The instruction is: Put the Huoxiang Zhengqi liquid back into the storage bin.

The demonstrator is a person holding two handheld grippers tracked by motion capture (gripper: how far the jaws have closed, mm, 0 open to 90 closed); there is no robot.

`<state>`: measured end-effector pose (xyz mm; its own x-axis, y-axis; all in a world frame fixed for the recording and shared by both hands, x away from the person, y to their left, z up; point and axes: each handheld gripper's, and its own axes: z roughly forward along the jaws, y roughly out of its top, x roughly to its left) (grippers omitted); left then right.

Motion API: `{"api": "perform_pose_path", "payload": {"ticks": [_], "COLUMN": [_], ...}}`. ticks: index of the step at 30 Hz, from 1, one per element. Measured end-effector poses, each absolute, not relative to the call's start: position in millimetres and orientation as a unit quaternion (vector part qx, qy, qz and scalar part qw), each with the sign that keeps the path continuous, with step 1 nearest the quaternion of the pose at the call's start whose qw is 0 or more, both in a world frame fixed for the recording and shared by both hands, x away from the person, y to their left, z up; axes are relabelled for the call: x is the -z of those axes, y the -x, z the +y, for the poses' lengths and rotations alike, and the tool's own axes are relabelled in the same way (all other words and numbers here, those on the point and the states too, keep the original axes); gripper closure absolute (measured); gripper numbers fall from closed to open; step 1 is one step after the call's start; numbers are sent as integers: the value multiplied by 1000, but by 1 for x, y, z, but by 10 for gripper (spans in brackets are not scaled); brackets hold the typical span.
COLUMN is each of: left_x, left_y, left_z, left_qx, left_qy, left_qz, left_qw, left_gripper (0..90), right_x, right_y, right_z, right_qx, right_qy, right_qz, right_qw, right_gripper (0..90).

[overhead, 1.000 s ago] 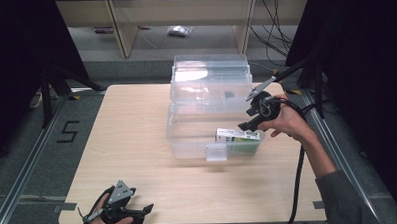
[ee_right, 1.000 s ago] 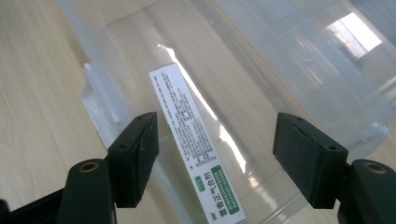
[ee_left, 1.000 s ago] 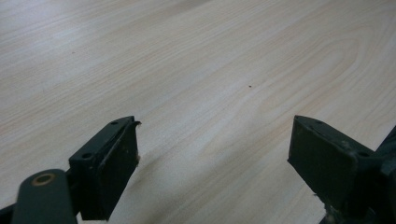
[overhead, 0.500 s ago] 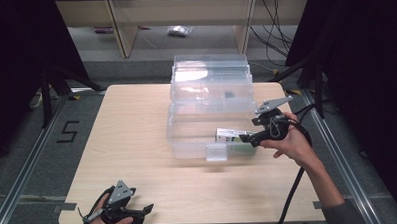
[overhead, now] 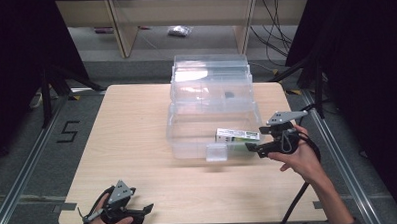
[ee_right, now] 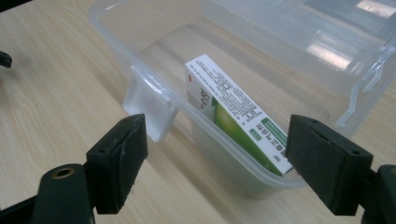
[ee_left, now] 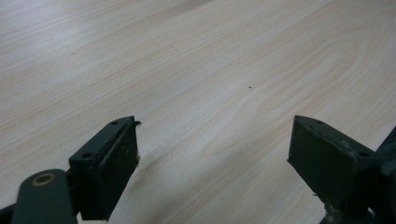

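A large "5" (overhead: 68, 132) is marked on the floor just left of the table (overhead: 137, 144). Small print is seen on the white-and-green box (ee_right: 236, 114) inside the clear container (ee_right: 140, 60) on that table, but it cannot be read.

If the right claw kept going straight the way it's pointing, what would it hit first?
Probably the near wall of the clear plastic box; the open right claw points at it, with the green and white carton just behind that wall.

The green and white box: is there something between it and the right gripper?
Yes. The green and white box lies inside the clear bin, and the bin's near wall stands between it and the open right gripper, which is outside.
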<state>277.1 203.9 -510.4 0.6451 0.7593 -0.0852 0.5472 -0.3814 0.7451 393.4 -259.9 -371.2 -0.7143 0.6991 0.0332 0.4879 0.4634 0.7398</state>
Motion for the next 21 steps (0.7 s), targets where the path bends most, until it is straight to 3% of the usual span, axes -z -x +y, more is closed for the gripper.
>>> {"api": "perform_pose_path", "payload": {"ticks": [21], "left_x": [511], "left_y": [-278], "left_z": [204], "left_qx": [-139], "left_qy": [-820], "left_qz": [401], "left_qw": [384], "left_gripper": [154], "right_x": [395], "right_y": [-364], "right_z": [-268], "right_qx": [-403], "right_qy": [-362], "right_qz": [831], "right_qw": [124], "right_gripper": [211]}}
